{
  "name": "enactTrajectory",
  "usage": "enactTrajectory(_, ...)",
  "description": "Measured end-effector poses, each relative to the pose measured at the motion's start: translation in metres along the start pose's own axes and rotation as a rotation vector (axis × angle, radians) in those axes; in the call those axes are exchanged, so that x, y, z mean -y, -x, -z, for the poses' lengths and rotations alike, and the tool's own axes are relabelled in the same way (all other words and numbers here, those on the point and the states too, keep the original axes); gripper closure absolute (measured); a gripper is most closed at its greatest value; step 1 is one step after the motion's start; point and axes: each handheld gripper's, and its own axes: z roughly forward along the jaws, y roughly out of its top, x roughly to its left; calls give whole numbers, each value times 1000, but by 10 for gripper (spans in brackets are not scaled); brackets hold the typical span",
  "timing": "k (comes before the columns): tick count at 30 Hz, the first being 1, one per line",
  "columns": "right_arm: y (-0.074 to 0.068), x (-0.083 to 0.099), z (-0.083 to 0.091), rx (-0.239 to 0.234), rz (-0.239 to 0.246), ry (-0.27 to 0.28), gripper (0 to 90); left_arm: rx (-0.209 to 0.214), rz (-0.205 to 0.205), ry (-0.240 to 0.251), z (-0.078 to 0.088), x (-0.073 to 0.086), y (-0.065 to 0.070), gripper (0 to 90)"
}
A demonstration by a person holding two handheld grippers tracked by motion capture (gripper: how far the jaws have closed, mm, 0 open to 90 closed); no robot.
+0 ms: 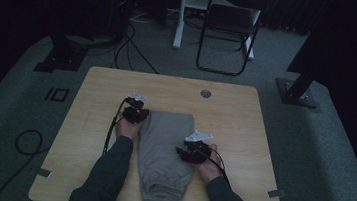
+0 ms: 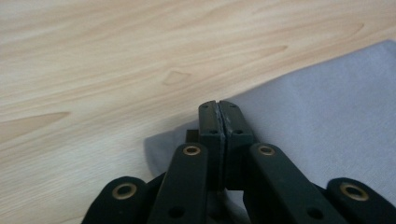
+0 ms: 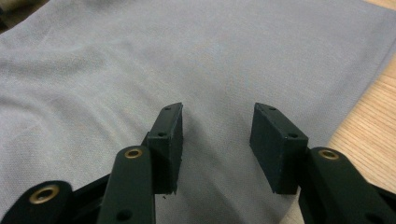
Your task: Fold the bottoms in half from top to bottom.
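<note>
The grey garment (image 1: 166, 154) lies folded lengthwise mid-worktop (image 1: 245, 117). Left tongs (image 2: 218, 112) are pinched tight at its far-left corner, seemingly nipping the edge; right tongs (image 3: 215, 140) gape over the cloth, empty. Lift that corner low and evenly, keeping the fold aligned

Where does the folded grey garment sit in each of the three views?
High view: grey garment at table centre, between the two grippers.
Left gripper view: right side and bottom, under the shut jaws.
Right gripper view: most of the frame.
Shared landmark: wooden table.
</note>
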Motion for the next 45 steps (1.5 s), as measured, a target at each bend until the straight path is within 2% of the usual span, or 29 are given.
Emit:
enactTrajectory(2,0,0,0,3,-2,0,554,-20,16,18,6,1,-6,894)
enactTrajectory(5,-1,0,0,9,-5,0,561,-48,67,52,17,4,-19,894)
enactTrajectory(7,-1,0,0,11,-4,0,563,-53,106,55,21,7,-28,895)
enactTrajectory(8,-1,0,0,11,-5,0,564,-51,104,49,21,8,-30,895)
enactTrajectory(9,-1,0,0,12,-6,0,564,-53,84,45,21,10,-29,893)
enactTrajectory(11,-1,0,0,12,-5,-2,563,-55,69,53,20,11,-28,836)
enactTrajectory(13,0,-1,1,4,-8,-13,564,-35,88,70,20,11,-28,798)
enactTrajectory(15,4,-3,1,2,-7,-10,568,-34,79,75,20,9,-27,761)
enactTrajectory(16,8,-5,2,33,-18,-2,582,-33,73,72,19,9,-26,743)
enactTrajectory(18,17,-10,3,62,-54,22,612,-40,62,62,17,7,-26,723)
enactTrajectory(22,44,-31,-1,138,-140,68,665,-34,97,53,11,7,-29,703)
enactTrajectory(23,52,-38,-6,159,-159,70,672,-30,104,53,10,8,-30,700)
enactTrajectory(29,81,-62,-39,227,-252,38,707,-24,115,37,3,9,-31,697)
enactTrajectory(33,88,-70,-55,240,-284,18,668,-14,110,41,1,9,-30,744)
enactTrajectory(35,91,-71,-62,231,-305,-10,665,-24,95,24,0,10,-28,869)
enactTrajectory(36,92,-72,-64,232,-311,-15,696,-26,92,24,0,10,-27,899)
enactTrajectory(37,92,-72,-65,236,-316,-21,768,-35,87,26,1,10,-26,900)
enactTrajectory(39,92,-72,-64,261,-326,-26,895,-71,86,34,3,11,-27,900)
enactTrajectory(40,94,-72,-62,277,-336,-25,900,-75,96,37,4,11,-28,900)
enactTrajectory(42,95,-71,-61,282,-345,-21,900,-78,108,44,6,10,-29,900)
enactTrajectory(43,96,-71,-59,294,-350,-19,900,-88,121,64,9,9,-30,900)
enactTrajectory(44,100,-70,-56,299,-377,-7,826,-84,127,77,10,7,-29,897)
enactTrajectory(45,101,-69,-55,285,-389,4,763,-75,129,86,10,6,-28,824)
